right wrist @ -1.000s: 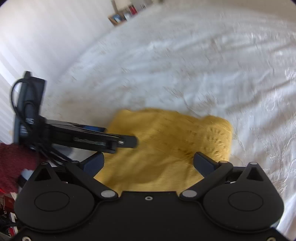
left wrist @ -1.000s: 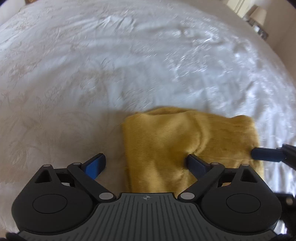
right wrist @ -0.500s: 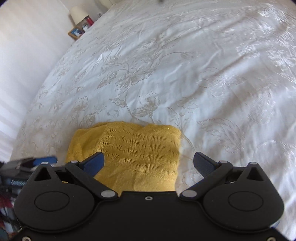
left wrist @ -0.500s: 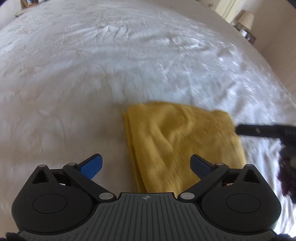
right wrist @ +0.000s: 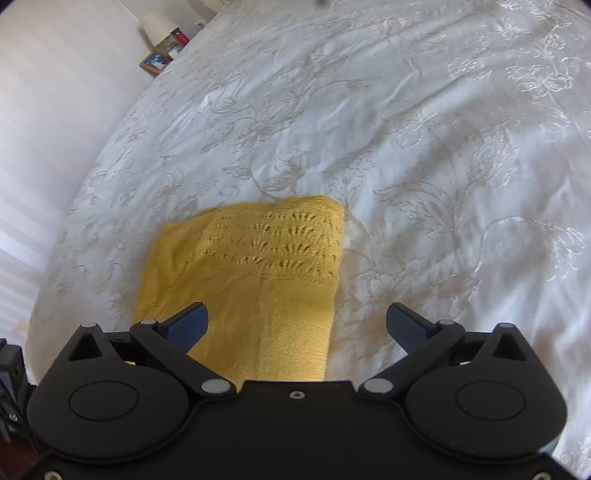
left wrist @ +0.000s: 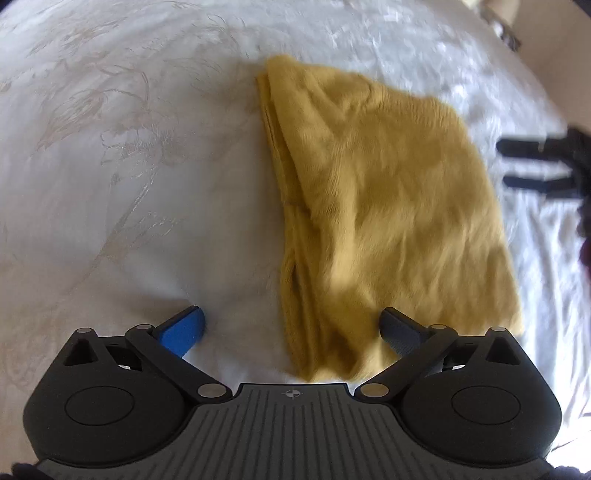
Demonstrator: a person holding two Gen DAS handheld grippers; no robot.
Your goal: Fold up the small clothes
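**Folded yellow knit lying lengthwise ahead of both open claws**

Nearest us, our left claw (left wrist: 291, 328) stands spread wide and holds nothing: its blue left finger hangs over the white bedspread (left wrist: 129, 184), its right finger over the near end of the yellow knit garment (left wrist: 388, 206). Our right claw (right wrist: 297, 325) is likewise spread and empty, its left finger above the garment (right wrist: 255, 280) and its right finger over bare bedspread (right wrist: 443, 147). The garment lies folded flat on the bed, its long axis running away from both cameras; the end with the lacy pattern points to the far side in the right wrist view. Farther off, at the bed's edge, a lamp (right wrist: 157, 24) stands beside a framed picture (right wrist: 155, 61).
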